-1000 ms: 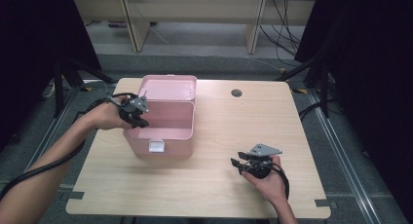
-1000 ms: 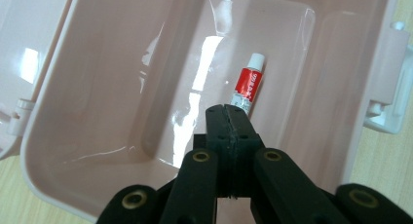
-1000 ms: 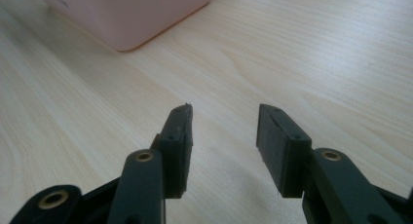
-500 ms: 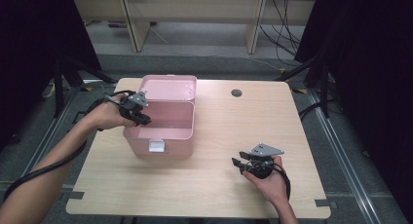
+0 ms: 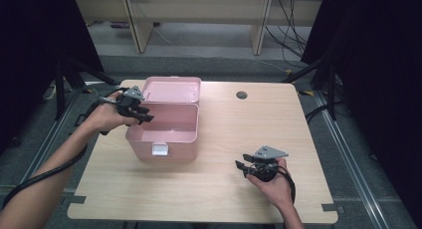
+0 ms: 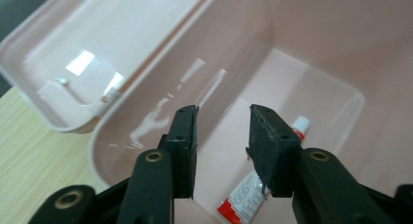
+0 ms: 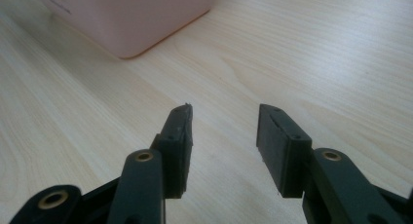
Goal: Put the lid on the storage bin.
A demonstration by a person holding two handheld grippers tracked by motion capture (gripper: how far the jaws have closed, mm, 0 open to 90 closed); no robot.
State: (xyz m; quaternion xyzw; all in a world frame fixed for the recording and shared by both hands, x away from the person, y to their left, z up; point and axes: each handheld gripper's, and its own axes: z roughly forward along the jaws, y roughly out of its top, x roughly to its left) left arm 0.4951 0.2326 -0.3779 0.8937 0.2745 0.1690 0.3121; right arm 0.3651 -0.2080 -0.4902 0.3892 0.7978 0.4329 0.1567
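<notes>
The placing step looks done: the left gripper (image 6: 221,136), whose jaws have just been opening, is hovering released and empty over the left rim of the open pink box (image 5: 164,134), and the glue tube (image 6: 258,182) is lying on the box floor below. The right gripper (image 5: 245,165) is resting released on the table (image 5: 209,189) near right; closing the lid (image 5: 174,89), lying open at the far side, probably remains.

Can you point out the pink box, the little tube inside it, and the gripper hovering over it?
pink box (image 5: 169,152): high view, on its front wall.
tube (image 6: 243,197): left gripper view, on its printed body, lying on the box floor.
left hand-held gripper (image 6: 223,131): left gripper view, midway between its open fingertips.
</notes>
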